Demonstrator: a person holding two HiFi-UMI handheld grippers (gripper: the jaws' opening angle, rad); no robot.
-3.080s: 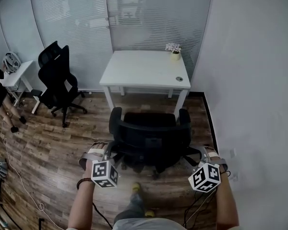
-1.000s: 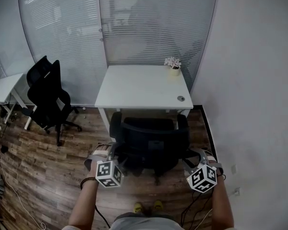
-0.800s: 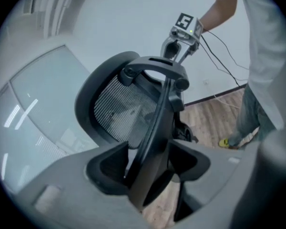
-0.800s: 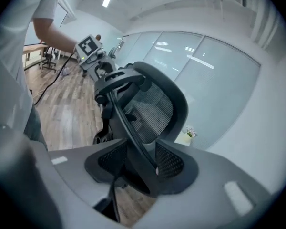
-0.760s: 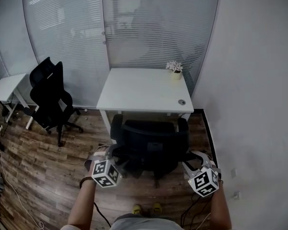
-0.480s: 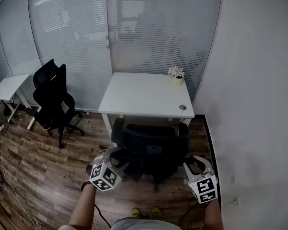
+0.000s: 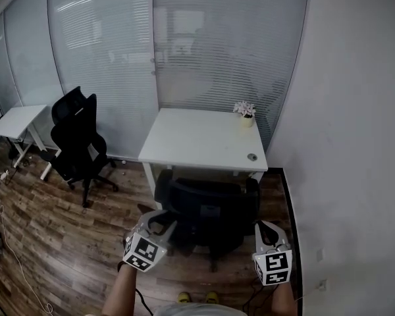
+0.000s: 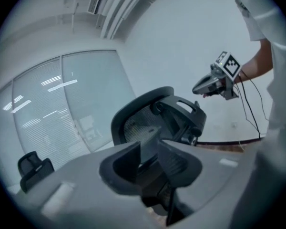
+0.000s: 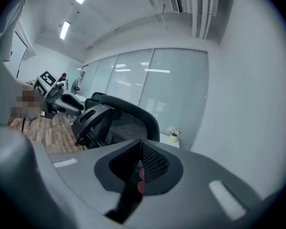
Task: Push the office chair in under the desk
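The left gripper is held level at the near left corner of the office chair. Its jaws have just been closing and now stand partly apart, with nothing between them. Only the chair's mesh back shows through the gap, farther off. The right gripper is at the chair's near right corner. Its jaws have just come together and are closed on nothing. In both gripper views the chair is clear of the jaws.

The chair stands between the two grippers with its back towards the person. Its front is pushed in against the near edge of the white desk.

A small white table is at the far left, with a second black chair beside it on the wooden floor. A glass wall with blinds runs behind the desk. A potted plant stands at the desk's far right corner. A plain white wall closes the room on the right.
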